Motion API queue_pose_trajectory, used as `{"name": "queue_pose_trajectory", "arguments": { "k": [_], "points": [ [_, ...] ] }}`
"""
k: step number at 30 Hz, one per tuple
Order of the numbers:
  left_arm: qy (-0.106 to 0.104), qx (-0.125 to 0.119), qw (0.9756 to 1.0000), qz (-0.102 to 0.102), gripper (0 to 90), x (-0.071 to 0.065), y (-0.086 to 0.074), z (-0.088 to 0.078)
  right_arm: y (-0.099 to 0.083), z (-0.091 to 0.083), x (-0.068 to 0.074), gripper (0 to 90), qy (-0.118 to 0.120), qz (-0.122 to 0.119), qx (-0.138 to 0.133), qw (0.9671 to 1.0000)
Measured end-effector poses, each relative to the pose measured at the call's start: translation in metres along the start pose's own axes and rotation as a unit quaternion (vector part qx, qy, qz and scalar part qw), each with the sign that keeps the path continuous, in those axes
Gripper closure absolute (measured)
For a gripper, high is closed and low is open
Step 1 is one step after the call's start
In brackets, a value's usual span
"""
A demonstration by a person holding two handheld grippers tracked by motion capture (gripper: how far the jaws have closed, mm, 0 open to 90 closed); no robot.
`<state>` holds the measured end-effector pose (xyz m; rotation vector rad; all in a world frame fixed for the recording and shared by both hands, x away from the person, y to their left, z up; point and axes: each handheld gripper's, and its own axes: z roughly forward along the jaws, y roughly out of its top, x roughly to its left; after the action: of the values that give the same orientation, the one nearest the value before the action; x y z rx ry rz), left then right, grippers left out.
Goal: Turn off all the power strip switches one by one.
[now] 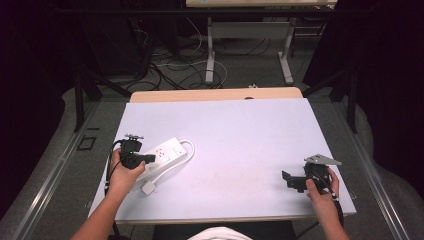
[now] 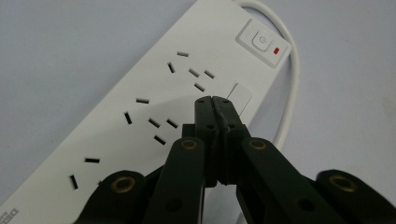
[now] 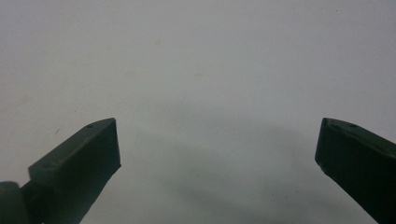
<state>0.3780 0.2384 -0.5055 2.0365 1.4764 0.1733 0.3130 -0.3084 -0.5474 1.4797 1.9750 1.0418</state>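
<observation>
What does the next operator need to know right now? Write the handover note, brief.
Left hand-held gripper: jaws shut with nothing between them, tips poised over the white power strip near its switch end.
Right hand-held gripper: jaws open and empty, over bare table at the near right.
Power strip: lies at the table's left, cord looped round its far end, white plug lying loose on the table beside it.
Switch: whether it has been pressed cannot be told.
Left: judging by the poise, probably pressing the switch; the right gripper has no part yet.
</observation>
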Motion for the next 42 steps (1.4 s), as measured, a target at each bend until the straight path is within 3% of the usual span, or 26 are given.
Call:
{"name": "queue_pose_trajectory", "arguments": {
  "k": [21,42],
  "points": [
    [0.002,0.016,0.9998,-0.007,90.0,0.010,-0.014,0.000,0.000,0.000,0.000,0.0,-0.001,0.002,0.002,1.0000],
    [0.002,0.011,0.9999,-0.008,90.0,0.007,-0.016,0.003,0.000,-0.001,0.000,0.0,0.000,0.000,0.001,1.0000]
  ]
}}
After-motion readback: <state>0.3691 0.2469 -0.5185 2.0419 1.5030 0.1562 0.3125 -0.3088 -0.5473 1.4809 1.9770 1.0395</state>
